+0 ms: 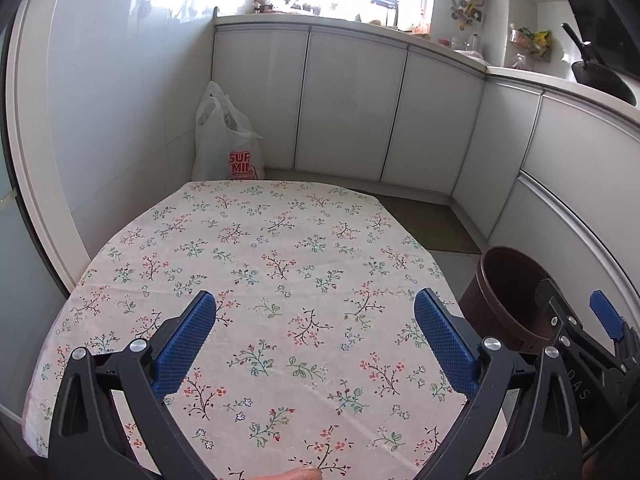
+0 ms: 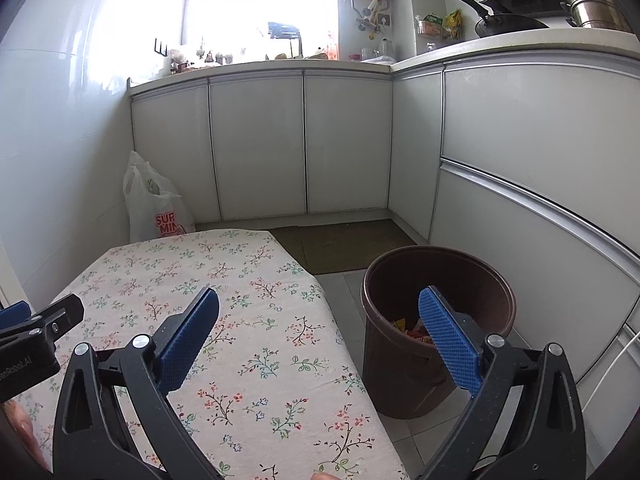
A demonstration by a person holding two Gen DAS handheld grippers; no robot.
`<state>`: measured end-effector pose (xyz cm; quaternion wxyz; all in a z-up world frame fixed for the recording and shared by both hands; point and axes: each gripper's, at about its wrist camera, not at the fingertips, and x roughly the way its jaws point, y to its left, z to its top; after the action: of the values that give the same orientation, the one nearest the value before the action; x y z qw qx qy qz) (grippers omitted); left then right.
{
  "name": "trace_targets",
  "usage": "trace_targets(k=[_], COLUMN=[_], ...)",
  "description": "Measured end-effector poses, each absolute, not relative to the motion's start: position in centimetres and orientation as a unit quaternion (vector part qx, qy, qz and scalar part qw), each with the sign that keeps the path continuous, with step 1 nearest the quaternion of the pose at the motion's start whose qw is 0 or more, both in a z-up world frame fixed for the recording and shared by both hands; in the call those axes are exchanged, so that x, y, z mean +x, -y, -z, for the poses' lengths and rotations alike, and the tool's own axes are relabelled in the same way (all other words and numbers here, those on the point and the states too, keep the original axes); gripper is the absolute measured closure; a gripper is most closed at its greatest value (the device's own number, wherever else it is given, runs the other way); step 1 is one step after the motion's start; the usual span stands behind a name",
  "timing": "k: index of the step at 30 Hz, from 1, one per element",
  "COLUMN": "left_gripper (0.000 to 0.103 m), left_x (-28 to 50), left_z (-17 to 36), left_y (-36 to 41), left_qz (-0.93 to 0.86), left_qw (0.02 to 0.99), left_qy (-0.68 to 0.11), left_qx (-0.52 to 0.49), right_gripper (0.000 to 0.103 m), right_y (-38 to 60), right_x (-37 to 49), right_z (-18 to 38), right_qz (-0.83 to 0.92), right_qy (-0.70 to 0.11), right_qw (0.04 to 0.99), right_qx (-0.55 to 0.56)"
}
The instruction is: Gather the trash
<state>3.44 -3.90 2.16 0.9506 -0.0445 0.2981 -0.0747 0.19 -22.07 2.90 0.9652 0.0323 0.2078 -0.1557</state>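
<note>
A brown plastic bin (image 2: 438, 332) stands on the floor just right of the table; colourful wrappers (image 2: 410, 330) lie at its bottom. In the left wrist view the bin (image 1: 506, 296) shows at the right edge. My left gripper (image 1: 315, 312) hovers open over the flower-print tablecloth (image 1: 260, 264), nothing between its blue pads. My right gripper (image 2: 319, 308) is open too, straddling the table's right edge, its right finger (image 2: 448, 340) in front of the bin's mouth. The right gripper (image 1: 576, 320) also shows in the left view beside the bin. No trash shows on the cloth.
A white plastic shopping bag (image 2: 154, 204) sits on the floor in the far left corner. Grey-white kitchen cabinets (image 2: 260, 144) wrap around the back and right. A dark mat (image 2: 344, 244) lies on the floor beyond the table. A wok (image 2: 504, 20) rests on the counter.
</note>
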Motion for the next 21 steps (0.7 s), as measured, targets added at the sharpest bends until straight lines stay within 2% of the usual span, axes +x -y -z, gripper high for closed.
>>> trace_targets(k=[21], left_gripper=[0.006], left_x=[3.71], left_z=[-1.49], left_y=[4.14], left_qz=[0.07], left_qw=[0.947], left_qy=[-0.31], left_qx=[-0.045], right_gripper=[0.007], right_y=[21.72], right_x=[0.4], right_z=[-2.7], right_qz=[0.151], right_qy=[-0.213], right_qw=[0.965], right_qx=[0.03])
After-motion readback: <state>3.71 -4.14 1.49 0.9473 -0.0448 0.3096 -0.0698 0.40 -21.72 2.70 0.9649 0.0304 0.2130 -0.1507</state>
